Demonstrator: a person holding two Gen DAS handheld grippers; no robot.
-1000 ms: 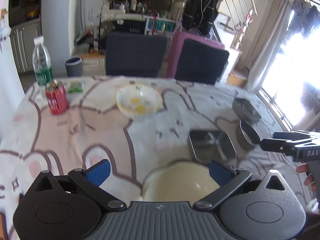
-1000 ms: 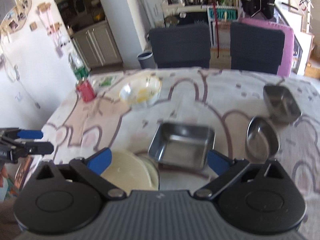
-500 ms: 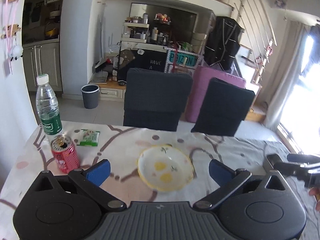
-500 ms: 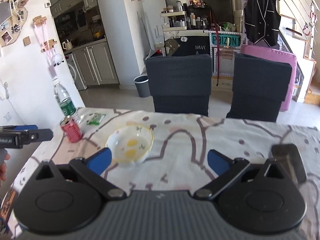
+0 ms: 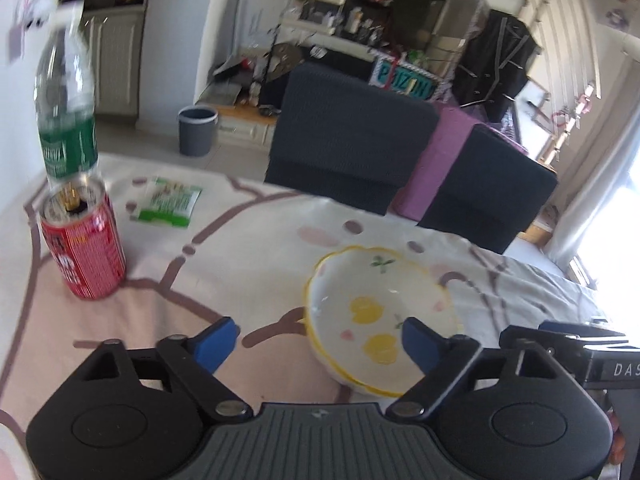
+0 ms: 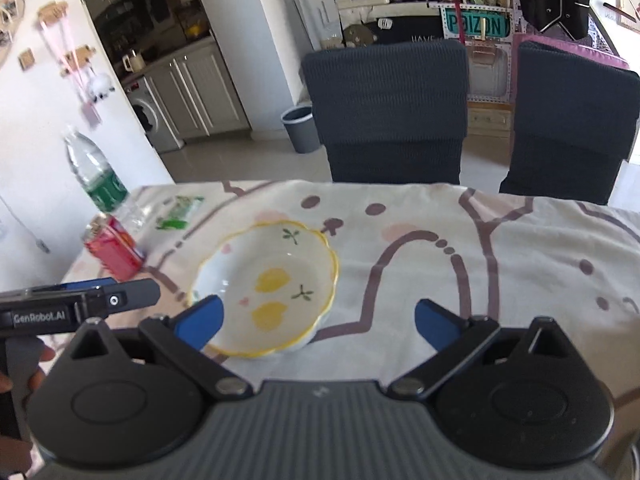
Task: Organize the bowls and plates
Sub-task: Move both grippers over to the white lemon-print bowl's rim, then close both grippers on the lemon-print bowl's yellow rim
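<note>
Left wrist view: left claw (image 5: 316, 340) is spread wide, nothing between its blue pads, and its jaws have just been closing a little
Bowl: white bowl (image 5: 376, 312) with scalloped yellow rim and lemon prints sits on the tablecloth (image 5: 240, 240), in the far middle of the table, in front of the dark chairs (image 5: 352, 152)
Bowl vs left claw: right pad overlaps the bowl's near right side in this view, left pad sits well off to the left over bare cloth; looks like no contact yet, claw hovering just short and left of centre
Right wrist view: right claw (image 6: 320, 316) also gapes, empty; its left pad overlaps the bowl's (image 6: 268, 288) near left rim, right pad well clear over the cloth
Both claws: each is visible in the other's camera, closing in on the one bowl from either side
How it handles: glazed ceramic by the look, so stiff, slick, breakable, with some weight; a knock against the can (image 5: 82, 240) or a drop would be bad news
Where to grip: I'd pinch the rim wall, one pad inside, one outside, on the near edge; the wavy rim gives a little purchase
Neighbours: can and bottle (image 5: 66, 108) stand well left of the bowl, green packet (image 5: 168, 204) behind them
Risk: a shallow pinch on glaze could slip as the bowl lifts
</note>
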